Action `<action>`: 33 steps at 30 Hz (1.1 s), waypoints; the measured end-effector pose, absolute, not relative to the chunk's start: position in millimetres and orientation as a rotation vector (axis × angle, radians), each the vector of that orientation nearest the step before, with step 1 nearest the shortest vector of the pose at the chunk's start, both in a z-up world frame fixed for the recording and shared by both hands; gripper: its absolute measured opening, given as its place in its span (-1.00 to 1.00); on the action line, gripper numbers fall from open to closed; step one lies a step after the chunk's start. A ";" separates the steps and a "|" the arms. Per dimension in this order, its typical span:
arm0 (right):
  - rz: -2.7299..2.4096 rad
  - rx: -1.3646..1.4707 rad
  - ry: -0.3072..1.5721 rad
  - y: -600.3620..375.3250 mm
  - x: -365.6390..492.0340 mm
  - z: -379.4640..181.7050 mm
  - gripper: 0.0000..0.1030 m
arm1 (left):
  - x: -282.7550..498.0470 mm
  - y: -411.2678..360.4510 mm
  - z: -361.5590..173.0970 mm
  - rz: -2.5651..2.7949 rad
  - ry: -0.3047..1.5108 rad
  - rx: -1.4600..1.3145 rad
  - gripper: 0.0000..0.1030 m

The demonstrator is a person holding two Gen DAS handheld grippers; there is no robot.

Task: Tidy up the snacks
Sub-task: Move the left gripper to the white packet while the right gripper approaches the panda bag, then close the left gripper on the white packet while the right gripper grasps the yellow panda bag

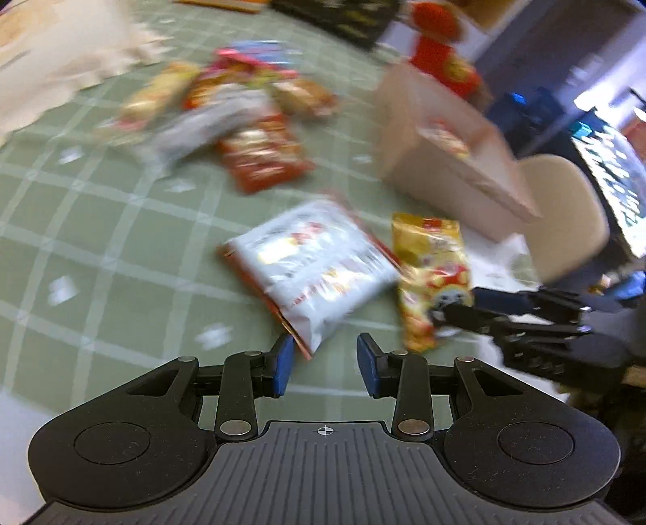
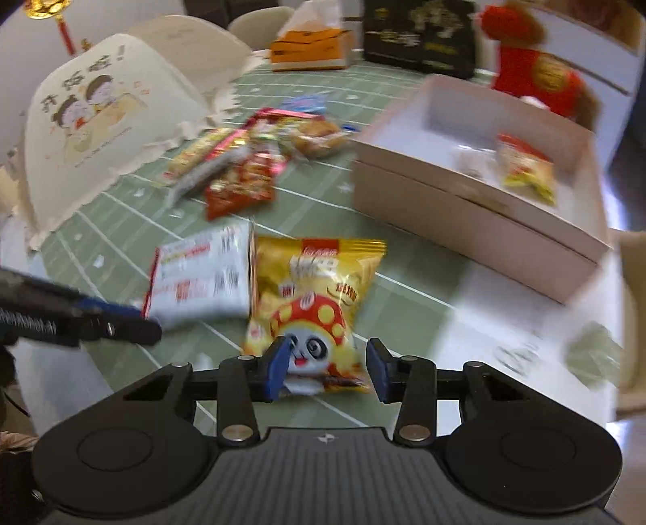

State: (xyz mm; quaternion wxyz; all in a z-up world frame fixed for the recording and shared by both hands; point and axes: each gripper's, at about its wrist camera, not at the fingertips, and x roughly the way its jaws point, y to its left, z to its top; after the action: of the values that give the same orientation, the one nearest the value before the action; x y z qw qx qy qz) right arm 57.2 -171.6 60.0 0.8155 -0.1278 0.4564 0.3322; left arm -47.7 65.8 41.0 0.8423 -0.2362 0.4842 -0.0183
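Note:
A yellow snack packet [image 2: 311, 299] printed with a mushroom-capped panda lies flat on the green checked tablecloth [image 2: 403, 258]. Its near end sits between the pads of my right gripper [image 2: 328, 365], which stand apart without visibly pinching it. A silver-white packet [image 1: 311, 266] lies to the left of the yellow packet [image 1: 432, 274]. My left gripper [image 1: 325, 363] is open just before its near corner, with nothing held. The right gripper [image 1: 440, 313] shows in the left wrist view with its tip over the yellow packet. The left gripper [image 2: 121, 319] shows in the right wrist view by the silver packet [image 2: 202, 274].
A pale open box [image 2: 484, 226] at the right holds a yellow-red packet [image 2: 525, 169]. Several more snacks [image 2: 242, 169] are piled further back. A white cartoon-printed bag [image 2: 93, 113], an orange tissue box [image 2: 311, 48], a black box [image 2: 420, 36] and a red plush toy [image 2: 537, 72] ring the table.

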 end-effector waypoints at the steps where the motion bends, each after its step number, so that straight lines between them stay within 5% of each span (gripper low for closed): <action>1: 0.671 -0.280 0.966 -178.8 57.8 58.9 -0.18 | -43.7 60.7 43.3 -0.085 1.019 -0.493 -0.24; 6: 0.521 -0.276 0.953 -206.9 65.6 55.8 -0.13 | -37.4 51.4 69.3 -0.148 0.918 -0.359 -0.24; 11: 0.505 -0.220 0.971 -217.8 64.6 53.4 0.13 | -19.9 54.1 78.8 0.022 0.890 -0.181 -0.24; 19: 0.504 -0.231 0.983 -208.5 54.8 46.3 0.16 | -4.3 -4.2 44.8 -0.057 1.003 0.127 -0.19; 27: 0.488 -0.238 0.998 -212.5 47.8 38.0 0.28 | -5.3 -17.0 38.4 -0.140 1.029 0.186 0.41; 33: 0.487 -0.265 0.989 -207.7 43.9 36.2 0.42 | -6.0 6.5 50.6 -0.087 0.968 0.022 0.34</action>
State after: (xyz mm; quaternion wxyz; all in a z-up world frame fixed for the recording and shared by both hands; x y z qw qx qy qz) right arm 43.9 -207.7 36.2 0.8436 -0.1256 0.4684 0.2305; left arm -6.0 6.5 50.6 0.8841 0.0104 0.4652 -0.0419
